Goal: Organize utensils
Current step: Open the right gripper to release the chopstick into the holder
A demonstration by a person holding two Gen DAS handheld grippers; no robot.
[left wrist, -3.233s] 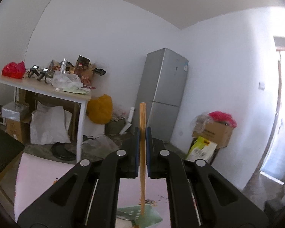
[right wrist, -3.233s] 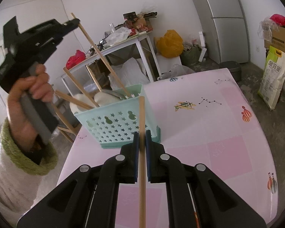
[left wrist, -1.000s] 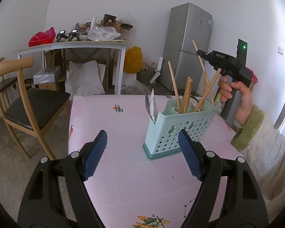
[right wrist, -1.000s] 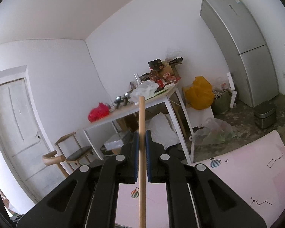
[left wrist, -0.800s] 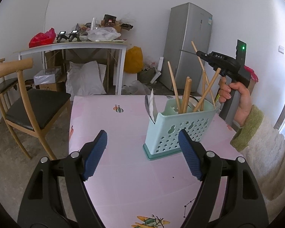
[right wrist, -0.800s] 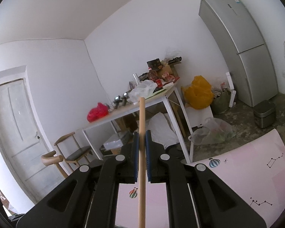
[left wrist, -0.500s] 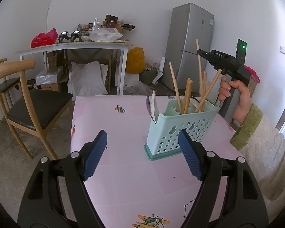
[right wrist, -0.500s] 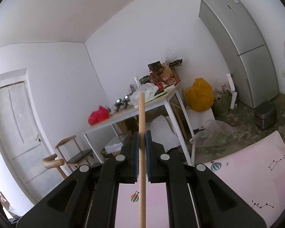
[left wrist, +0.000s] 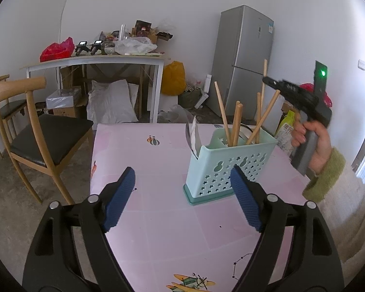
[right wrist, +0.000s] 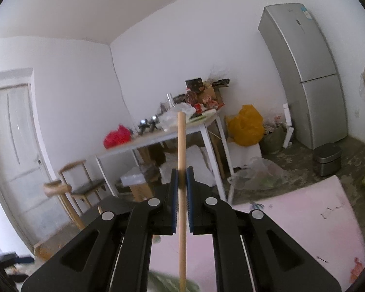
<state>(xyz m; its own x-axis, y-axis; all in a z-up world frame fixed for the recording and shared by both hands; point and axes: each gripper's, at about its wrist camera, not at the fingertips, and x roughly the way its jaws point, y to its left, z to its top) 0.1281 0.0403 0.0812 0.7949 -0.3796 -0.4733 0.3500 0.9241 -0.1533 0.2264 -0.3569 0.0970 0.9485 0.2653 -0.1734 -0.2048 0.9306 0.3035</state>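
A mint green perforated basket [left wrist: 227, 168] stands on the pink table [left wrist: 172, 228]. Several wooden-handled utensils [left wrist: 236, 124] lean in it, and a spatula blade [left wrist: 194, 133] sticks out at its left end. My left gripper [left wrist: 182, 199] is open and empty, low over the table in front of the basket. My right gripper [right wrist: 181, 182] is shut on a wooden stick [right wrist: 181, 160] held upright. In the left wrist view the right gripper [left wrist: 301, 97] is above the basket's right end, with the stick [left wrist: 264, 77] pointing down into it.
A wooden chair [left wrist: 34, 131] stands left of the table. A cluttered white table [left wrist: 97, 59], a yellow bag [left wrist: 174, 77] and a grey fridge [left wrist: 245, 60] are along the back wall. The pink table's right corner [right wrist: 338, 182] is in the right wrist view.
My left gripper has let go of its stick and opened, backing away from the basket. My right gripper has carried its stick over the basket's right end, turned it upright and lowered it.
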